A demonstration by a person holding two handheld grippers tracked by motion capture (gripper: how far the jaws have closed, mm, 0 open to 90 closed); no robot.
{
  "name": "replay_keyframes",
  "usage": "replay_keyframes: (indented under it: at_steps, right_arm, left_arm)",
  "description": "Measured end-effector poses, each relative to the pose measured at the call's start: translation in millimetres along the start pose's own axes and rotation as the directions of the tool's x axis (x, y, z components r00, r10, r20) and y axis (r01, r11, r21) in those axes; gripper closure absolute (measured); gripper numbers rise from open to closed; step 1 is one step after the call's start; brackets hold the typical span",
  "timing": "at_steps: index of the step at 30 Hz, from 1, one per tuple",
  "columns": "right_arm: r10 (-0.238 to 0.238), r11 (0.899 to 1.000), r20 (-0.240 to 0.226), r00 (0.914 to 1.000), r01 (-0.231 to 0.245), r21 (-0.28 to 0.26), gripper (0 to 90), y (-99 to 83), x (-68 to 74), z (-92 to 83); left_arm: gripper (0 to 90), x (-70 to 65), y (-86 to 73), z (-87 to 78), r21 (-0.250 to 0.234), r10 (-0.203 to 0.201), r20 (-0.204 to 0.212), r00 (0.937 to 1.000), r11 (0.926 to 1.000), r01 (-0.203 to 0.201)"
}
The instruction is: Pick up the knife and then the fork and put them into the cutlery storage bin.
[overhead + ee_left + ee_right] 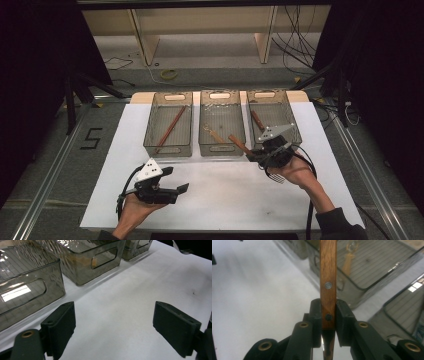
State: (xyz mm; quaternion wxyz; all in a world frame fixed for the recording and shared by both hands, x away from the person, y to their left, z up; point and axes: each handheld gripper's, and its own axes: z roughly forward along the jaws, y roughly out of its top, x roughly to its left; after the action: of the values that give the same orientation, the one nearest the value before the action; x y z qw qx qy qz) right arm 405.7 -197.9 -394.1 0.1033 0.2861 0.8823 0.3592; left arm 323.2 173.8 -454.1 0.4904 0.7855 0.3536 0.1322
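My right gripper (253, 155) is shut on a utensil with a brown riveted wooden handle (240, 144). The handle sticks out up and to the left, over the front right corner of the middle bin (222, 149). In the right gripper view the pads (315, 315) press both sides of the handle (328, 277), and a metal part runs down between the jaws. My left gripper (176, 180) hovers over the white sheet near the front left. Its jaws stand wide apart with nothing between them (113, 325).
Three smoky clear bins stand in a row at the back of the white sheet (225, 195). The left bin (167, 148) holds a long brown stick (170, 130). A small wooden-handled utensil (214, 134) lies in the middle bin, and the right bin (296, 131) holds another wooden-handled piece (257, 120).
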Motion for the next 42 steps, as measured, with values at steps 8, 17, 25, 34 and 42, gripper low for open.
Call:
replay_keyframes:
  at_steps: [8,17,25,34,42]
  right_arm:
    - [0.049,0.999,0.043,0.9979,-0.048,-0.019,77.8,16.4,-21.4,-9.2]
    - [0.096,0.995,0.087,0.9916,-0.093,-0.034,77.7,30.7,-42.5,-13.7]
    - [0.135,0.99,0.113,0.9843,-0.131,-0.043,77.8,39.0,-59.2,-14.4]
    - [0.174,0.985,0.149,0.9734,-0.17,-0.042,77.8,45.0,-75.9,-11.4]
    - [0.232,0.973,0.19,0.9538,-0.227,-0.048,77.7,49.7,-94.8,-5.1]
  left_arm:
    - [17.4,1.2,-0.6,-0.9,-0.01,-0.001,-0.005,1.0,0.9999,0.001]
    - [17.1,1.2,-1.3,-0.4,-0.013,-0.004,-0.006,1.0,0.9999,0.003]
    - [17.1,0.4,-1.3,-0.2,-0.013,-0.006,-0.005,1.0,0.9999,0.006]
    - [17.1,0.5,-1.2,-0.4,-0.015,-0.001,-0.007,1.0,0.9999,0.001]
    - [17.1,0.3,-1.0,-0.7,-0.021,0.0,-0.001,1.0,0.9998,0.0]
